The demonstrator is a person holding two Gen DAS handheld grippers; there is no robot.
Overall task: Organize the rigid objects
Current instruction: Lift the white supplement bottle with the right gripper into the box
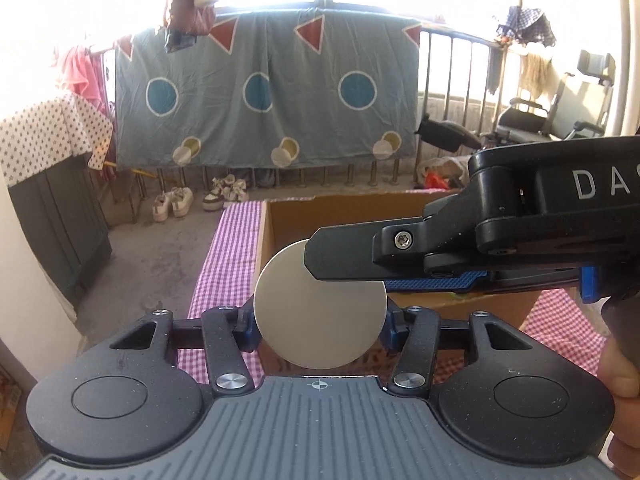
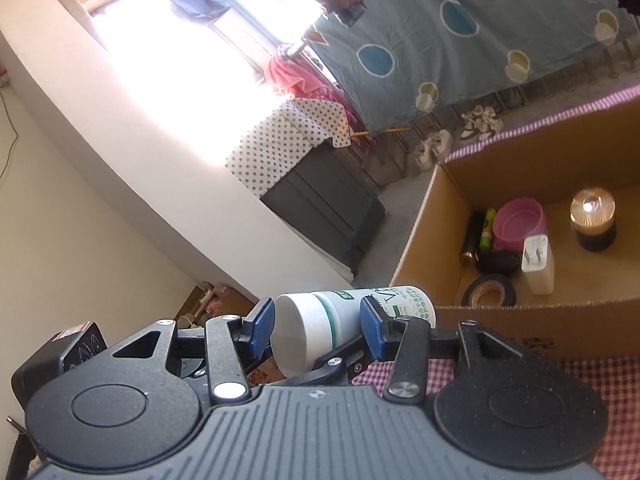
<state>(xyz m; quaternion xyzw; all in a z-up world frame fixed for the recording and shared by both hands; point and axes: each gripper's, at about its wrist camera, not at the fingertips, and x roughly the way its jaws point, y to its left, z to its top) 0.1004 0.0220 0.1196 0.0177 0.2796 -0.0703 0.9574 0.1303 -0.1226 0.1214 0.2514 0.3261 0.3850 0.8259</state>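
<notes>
A white plastic bottle [image 2: 352, 316] with green print lies sideways in the air, level with the near rim of the cardboard box [image 2: 420, 240]. My right gripper [image 2: 320, 320] is shut on its body, one blue pad on each side. In the left wrist view I see the bottle's round white end [image 1: 320, 312] face on. My left gripper [image 1: 320, 322] is shut on that end, pads [image 1: 394, 330] against its sides. The right gripper [image 1: 348, 264] reaches in from the right across the bottle.
The box stands on a table with a purple checked cloth [image 1: 224, 264]. Inside lie a pink bowl [image 2: 520, 224], a dark jar with a shiny lid [image 2: 594, 220], a white charger [image 2: 538, 260], a tape roll [image 2: 490, 290] and a green marker [image 2: 487, 232]. A person's hand [image 1: 620, 384] shows at right.
</notes>
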